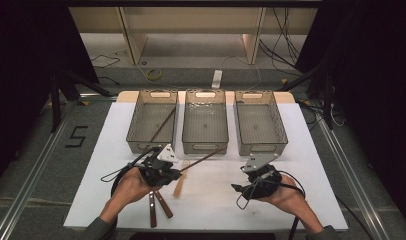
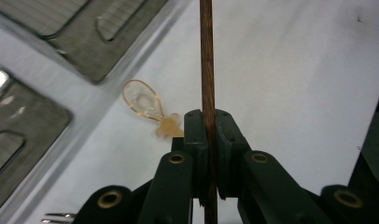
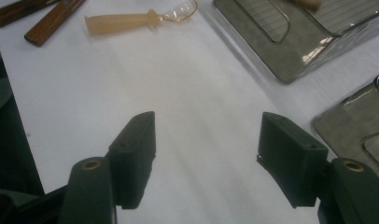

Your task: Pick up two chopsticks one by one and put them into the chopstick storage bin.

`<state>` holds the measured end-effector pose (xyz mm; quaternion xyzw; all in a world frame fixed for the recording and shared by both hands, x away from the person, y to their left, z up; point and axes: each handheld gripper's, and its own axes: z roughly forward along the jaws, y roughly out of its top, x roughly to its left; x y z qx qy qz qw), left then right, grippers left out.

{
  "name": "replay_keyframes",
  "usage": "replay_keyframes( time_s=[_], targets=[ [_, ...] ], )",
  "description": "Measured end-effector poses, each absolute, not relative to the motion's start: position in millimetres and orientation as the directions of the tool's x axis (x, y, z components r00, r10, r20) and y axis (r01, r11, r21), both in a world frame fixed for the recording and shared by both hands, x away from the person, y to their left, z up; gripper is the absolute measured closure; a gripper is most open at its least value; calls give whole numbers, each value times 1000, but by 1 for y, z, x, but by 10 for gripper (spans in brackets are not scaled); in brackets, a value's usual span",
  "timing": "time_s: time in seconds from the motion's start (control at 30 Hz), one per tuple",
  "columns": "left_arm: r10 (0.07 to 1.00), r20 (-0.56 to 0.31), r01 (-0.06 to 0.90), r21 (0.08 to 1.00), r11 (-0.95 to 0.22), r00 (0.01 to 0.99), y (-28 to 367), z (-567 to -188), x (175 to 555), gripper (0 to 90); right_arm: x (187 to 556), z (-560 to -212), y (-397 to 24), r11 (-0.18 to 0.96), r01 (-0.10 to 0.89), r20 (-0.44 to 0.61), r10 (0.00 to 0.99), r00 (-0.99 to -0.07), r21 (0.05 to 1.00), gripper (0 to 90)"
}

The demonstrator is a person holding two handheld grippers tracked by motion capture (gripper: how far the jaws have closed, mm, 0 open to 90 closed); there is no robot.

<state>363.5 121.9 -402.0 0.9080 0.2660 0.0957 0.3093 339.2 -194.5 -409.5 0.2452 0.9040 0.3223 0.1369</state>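
- brown wood, thin and straight: a chopstick (image 2: 206,60) is clamped between the pads of the left gripper (image 1: 163,172), near one end of the stick.
- in the high view the chopstick (image 1: 203,159) is seen pointing toward 2 o'clock from this gripper, with its far tip near the front wall of the middle basket (image 1: 205,145).
- the stick is judged light and stiff, but smooth and round, so it may turn or slip in the pads; a hold nearer to its middle would be steadier.
- the right gripper (image 3: 206,154) is seen with jaws wide apart and nothing between them, above the bare white table (image 3: 201,84).
- a pale plastic spoon (image 3: 131,21) is lying at 11 o'clock from the right gripper, and it looks light and a little flexible.
- another stick (image 1: 163,125) is leaning inside the left basket (image 1: 136,145).
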Motion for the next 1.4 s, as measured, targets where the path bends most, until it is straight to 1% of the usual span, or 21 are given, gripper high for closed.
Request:
replay_keyframes(
  time_s=[0.23, 0.53, 0.77, 0.93, 1.1, 1.3, 1.4],
  targets=[
    [608, -11, 473, 640, -606, 794, 135, -399, 370, 847, 336, -417, -204, 585, 395, -39, 592, -805, 708, 327],
    [694, -26, 524, 677, -517, 720, 159, -388, 384, 847, 331, -424, -208, 546, 412, -19, 618, -786, 729, 308],
    [757, -43, 564, 696, -445, 652, 178, -383, 402, 847, 328, -424, -214, 486, 431, 18, 648, -762, 760, 301],
    [795, -61, 589, 706, -393, 604, 188, -380, 419, 847, 325, -425, -220, 469, 443, 33, 657, -753, 764, 292],
    [821, -70, 616, 699, -364, 566, 195, -382, 437, 847, 322, -428, -222, 462, 453, 43, 662, -748, 763, 286],
    [851, -89, 640, 700, -316, 518, 200, -382, 454, 847, 318, -430, -221, 441, 448, 48, 669, -742, 778, 285],
    [862, -114, 658, 696, -285, 494, 206, -383, 464, 847, 317, -431, -222, 435, 452, 55, 670, -740, 778, 285]
  ],
)
